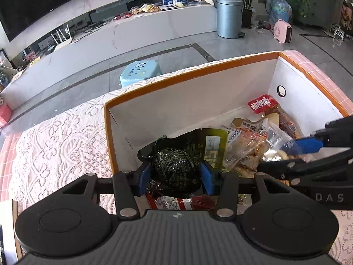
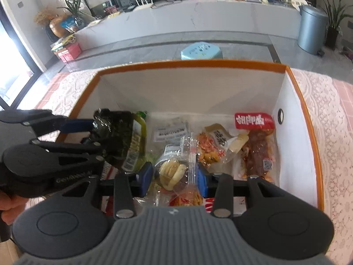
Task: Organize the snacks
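An orange-rimmed white box (image 1: 187,75) (image 2: 189,63) stands on the lace-covered table and holds several snack packets. My left gripper (image 1: 176,173) is shut on a dark green-black snack pack (image 1: 176,167), held over the box's left end; it also shows in the right wrist view (image 2: 117,137). My right gripper (image 2: 174,176) is shut on a clear packet of round biscuits (image 2: 172,170), low inside the box; this gripper shows at the right of the left wrist view (image 1: 286,154). A red-labelled meat packet (image 2: 256,145) lies at the box's right end.
A pale blue stool (image 1: 141,71) (image 2: 200,50) stands on the floor beyond the table. A grey bin (image 1: 228,17) and a long white counter (image 1: 123,37) are farther back. The lace tablecloth (image 1: 55,137) spreads left of the box.
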